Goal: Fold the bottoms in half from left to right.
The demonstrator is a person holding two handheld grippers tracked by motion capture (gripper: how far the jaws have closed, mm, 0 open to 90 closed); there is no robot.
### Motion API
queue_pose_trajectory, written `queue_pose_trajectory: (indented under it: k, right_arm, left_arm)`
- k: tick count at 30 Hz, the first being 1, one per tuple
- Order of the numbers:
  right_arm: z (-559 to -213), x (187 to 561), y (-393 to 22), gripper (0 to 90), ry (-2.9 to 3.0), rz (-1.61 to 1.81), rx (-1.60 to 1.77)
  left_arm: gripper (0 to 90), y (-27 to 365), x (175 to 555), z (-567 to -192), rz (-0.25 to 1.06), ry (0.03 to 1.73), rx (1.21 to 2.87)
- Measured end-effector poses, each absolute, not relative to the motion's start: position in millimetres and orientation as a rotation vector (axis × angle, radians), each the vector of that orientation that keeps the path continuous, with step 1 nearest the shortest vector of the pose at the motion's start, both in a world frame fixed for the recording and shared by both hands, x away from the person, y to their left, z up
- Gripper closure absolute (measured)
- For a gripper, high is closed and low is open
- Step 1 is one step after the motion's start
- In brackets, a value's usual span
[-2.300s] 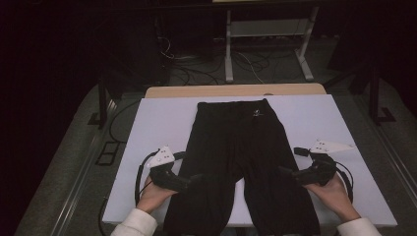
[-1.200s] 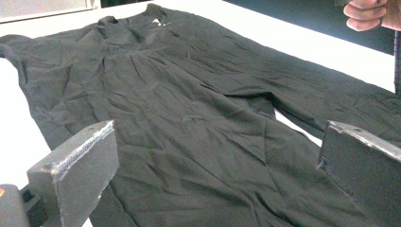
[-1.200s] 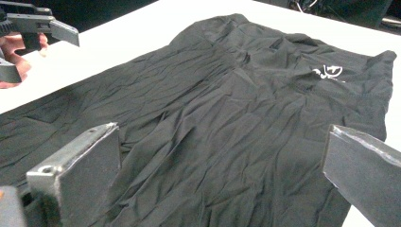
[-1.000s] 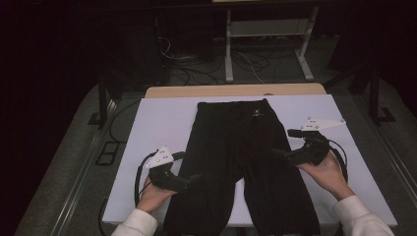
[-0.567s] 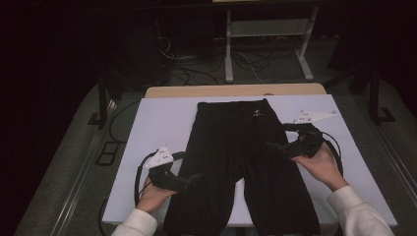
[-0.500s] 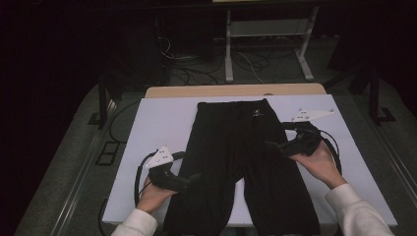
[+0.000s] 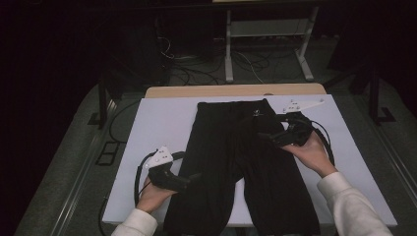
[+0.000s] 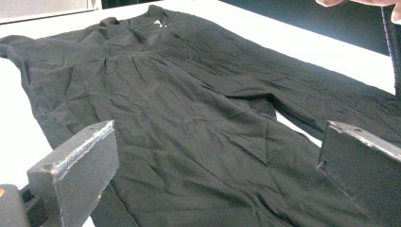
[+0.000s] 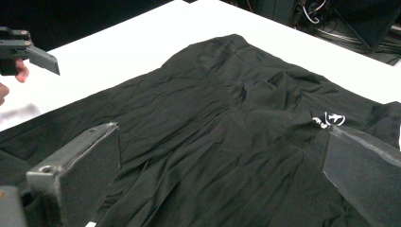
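Black trousers (image 7: 246, 162) spread flat on the white table (image 7: 162, 123), waistband at the far edge, legs running toward the person. Small white logo (image 9: 333, 118) near the waistband. Right gripper (image 7: 275, 138) over the trousers' upper right side, just below that logo — jaws wide apart, nothing between them. Left gripper (image 7: 192, 179) at the outer edge of the trousers' left leg, low over the cloth — jaws likewise wide, gripping nothing. Wooden tabletop edge (image 7: 236, 91) just beyond the waistband.
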State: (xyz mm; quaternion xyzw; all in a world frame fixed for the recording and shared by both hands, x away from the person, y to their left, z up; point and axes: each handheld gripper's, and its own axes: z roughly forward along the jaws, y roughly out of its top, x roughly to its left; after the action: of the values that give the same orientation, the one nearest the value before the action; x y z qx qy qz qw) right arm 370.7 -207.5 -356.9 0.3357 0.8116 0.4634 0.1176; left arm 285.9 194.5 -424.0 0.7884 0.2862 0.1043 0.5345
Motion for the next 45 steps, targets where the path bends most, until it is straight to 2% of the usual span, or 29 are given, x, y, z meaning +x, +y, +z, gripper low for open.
queue_pose_trajectory:
  k: [45]
  right_arm:
    - [-344,427,-161,0.0,2.425,1.281,0.963]
  left_arm:
    - [0.0,195,287,-424,0.242,0.679,1.878]
